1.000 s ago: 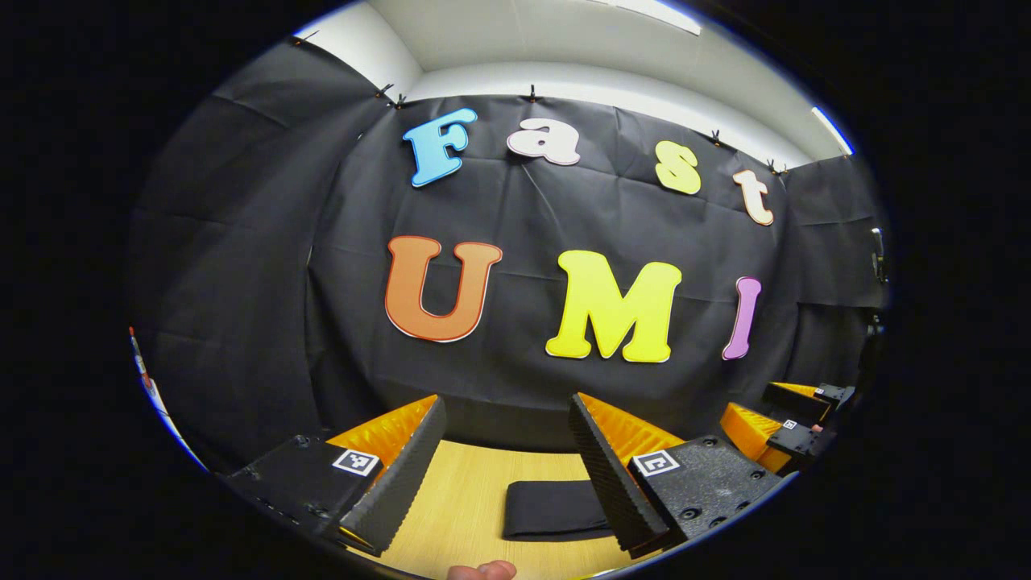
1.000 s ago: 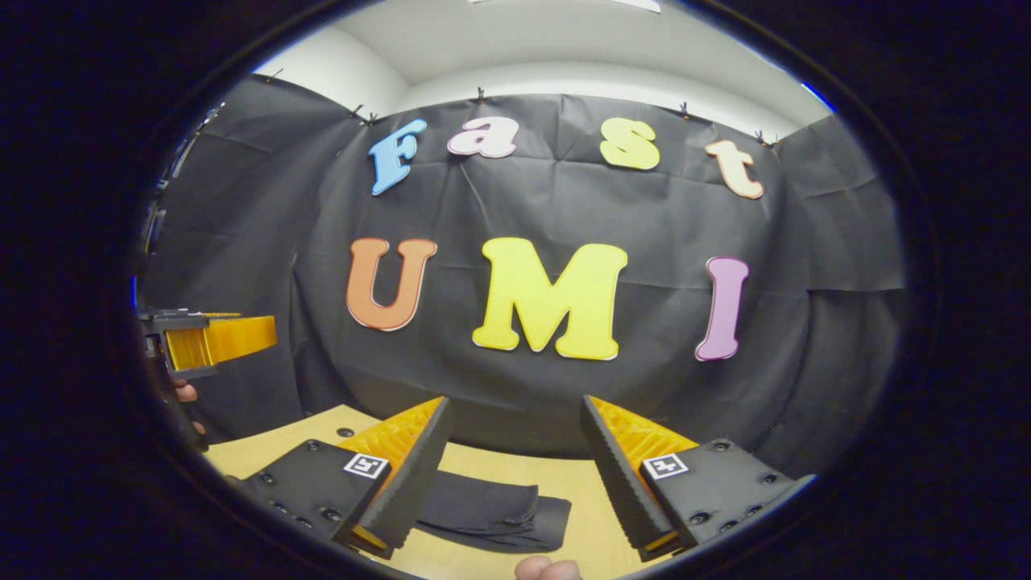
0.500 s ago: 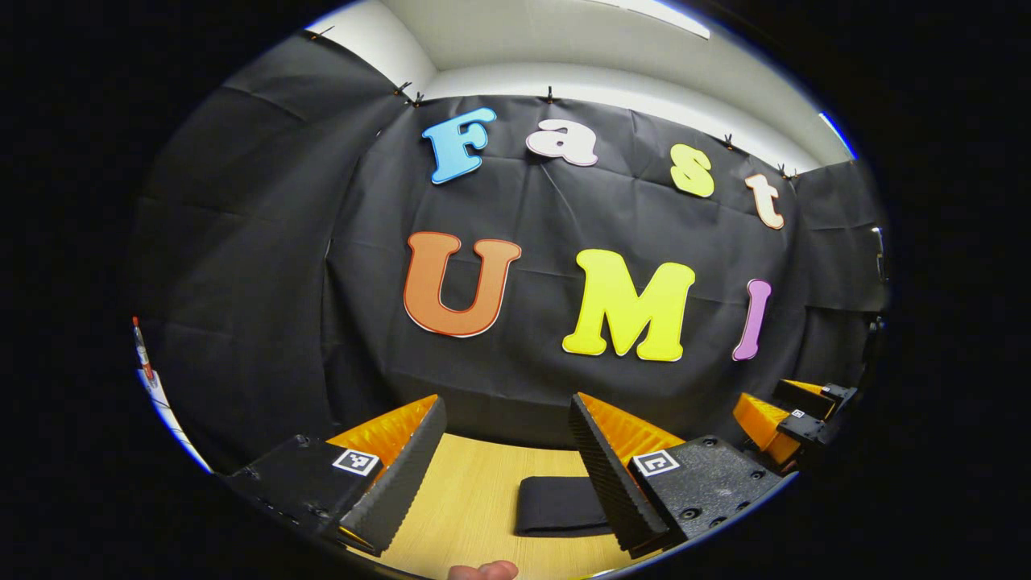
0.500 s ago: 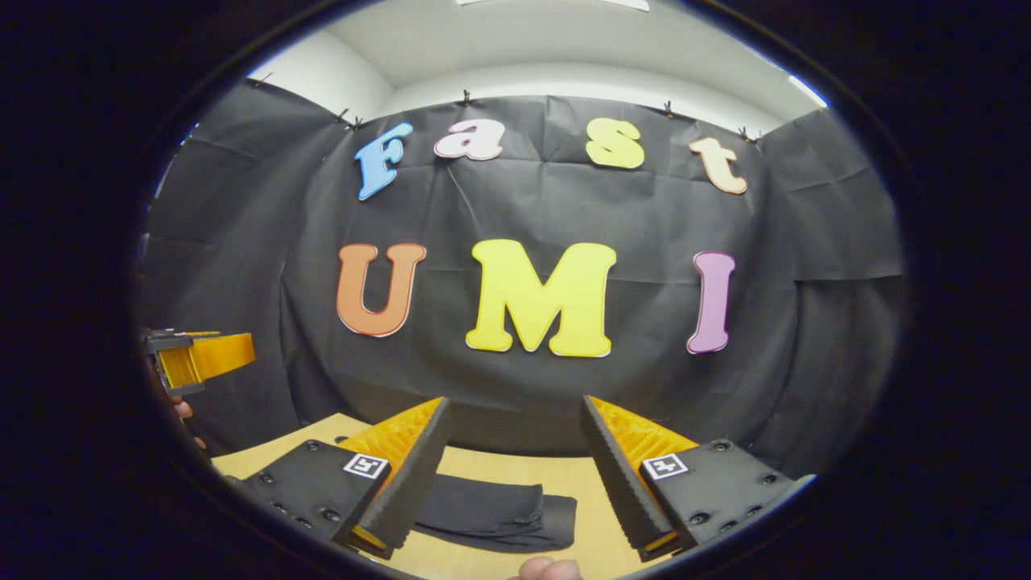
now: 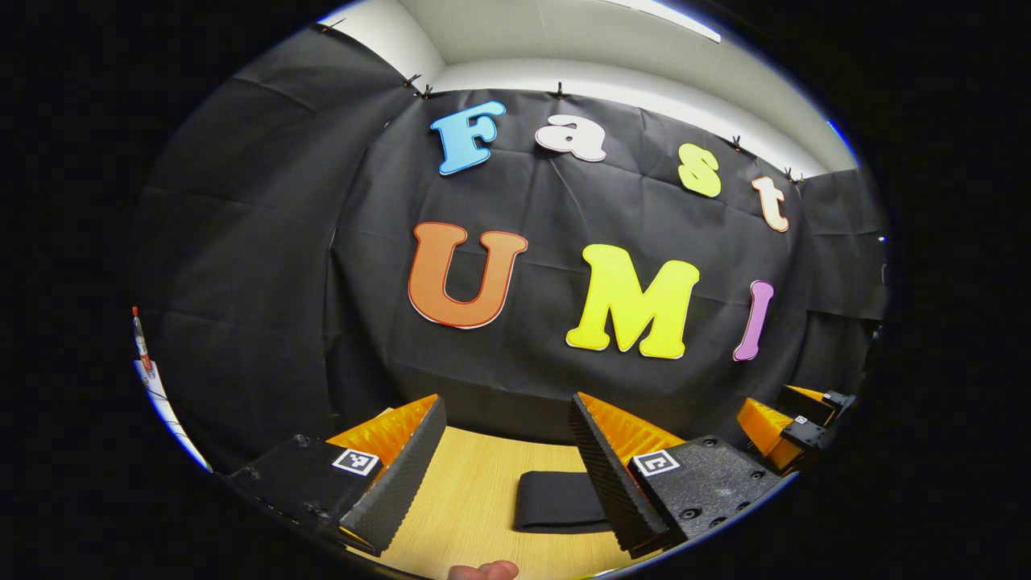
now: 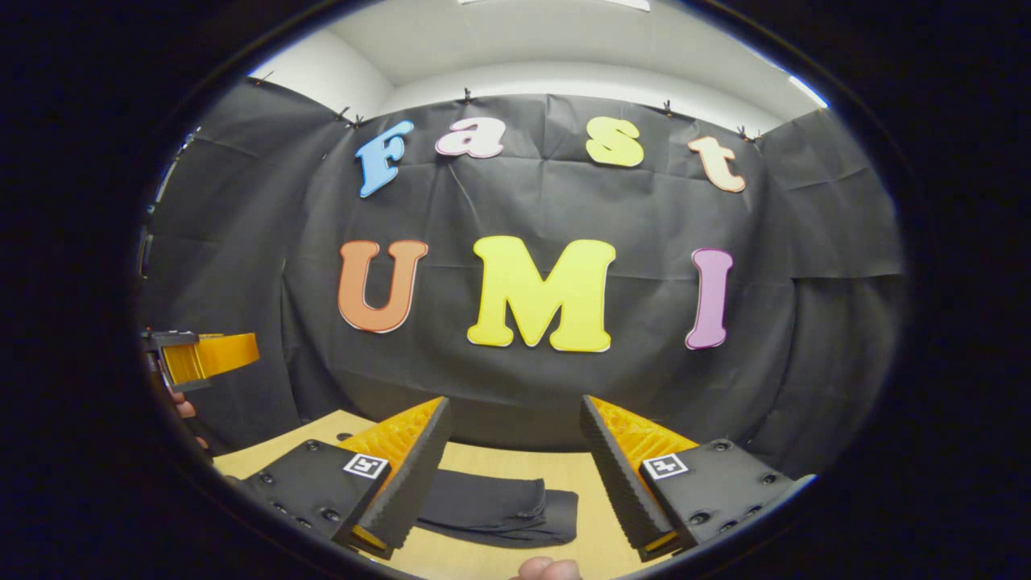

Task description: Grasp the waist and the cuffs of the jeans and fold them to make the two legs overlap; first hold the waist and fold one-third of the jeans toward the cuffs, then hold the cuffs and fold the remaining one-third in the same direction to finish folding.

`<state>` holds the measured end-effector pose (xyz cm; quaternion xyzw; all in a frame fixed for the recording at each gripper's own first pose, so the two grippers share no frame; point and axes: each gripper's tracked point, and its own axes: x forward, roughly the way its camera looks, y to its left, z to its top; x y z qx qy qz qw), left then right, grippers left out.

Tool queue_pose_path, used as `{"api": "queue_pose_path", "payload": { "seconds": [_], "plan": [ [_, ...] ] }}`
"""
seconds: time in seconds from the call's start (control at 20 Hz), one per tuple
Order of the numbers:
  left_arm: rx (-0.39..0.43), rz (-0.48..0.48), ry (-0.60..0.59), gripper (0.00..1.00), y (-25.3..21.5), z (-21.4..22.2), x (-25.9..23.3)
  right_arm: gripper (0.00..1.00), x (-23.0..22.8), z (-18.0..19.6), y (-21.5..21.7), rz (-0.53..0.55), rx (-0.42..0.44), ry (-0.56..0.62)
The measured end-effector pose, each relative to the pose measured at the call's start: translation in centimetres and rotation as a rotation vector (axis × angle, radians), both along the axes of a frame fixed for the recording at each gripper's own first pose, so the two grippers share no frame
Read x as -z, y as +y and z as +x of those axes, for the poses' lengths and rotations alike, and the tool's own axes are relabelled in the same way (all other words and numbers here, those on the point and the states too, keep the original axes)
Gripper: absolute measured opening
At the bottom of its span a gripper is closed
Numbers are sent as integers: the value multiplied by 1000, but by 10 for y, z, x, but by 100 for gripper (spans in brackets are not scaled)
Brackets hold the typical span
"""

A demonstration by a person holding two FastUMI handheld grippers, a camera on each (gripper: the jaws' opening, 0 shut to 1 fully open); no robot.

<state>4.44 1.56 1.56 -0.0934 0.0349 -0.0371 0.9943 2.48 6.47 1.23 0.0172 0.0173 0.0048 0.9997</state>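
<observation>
1. Since the earlier frame, both views are tilted slightly; the dark folded jeans (image 5: 560, 502) are seen marginally farther off.
2. The left gripper (image 5: 507, 467) and right gripper (image 6: 515, 471) are held spread, empty, above the pale wooden table (image 5: 467, 499) bearing the jeans.
3. The bundle could be unfolded if snagged by a careless pass.

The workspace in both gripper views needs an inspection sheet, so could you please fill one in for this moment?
Surface: light wooden table, bare around the garment.
Job's things: dark jeans lie on the table as a compact folded bundle; also seen in the left gripper view.
Clutter: nothing seen.
Grippers: left gripper open, above the table, holding nothing; right gripper open, above the table, holding nothing. A fingertip of the person shows at the bottom edge.
Cables: nothing seen.
Surroundings: black cloth wall clipped up behind the table; pale ceiling above it.
</observation>
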Motion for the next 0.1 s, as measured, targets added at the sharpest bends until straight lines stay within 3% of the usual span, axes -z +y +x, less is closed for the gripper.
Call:
{"api": "queue_pose_path", "payload": {
  "seconds": [0.1],
  "plan": [
    [-2,11,8,99,1,-2,4,99,4,-1,3,8,-4,8]
  ]
}}
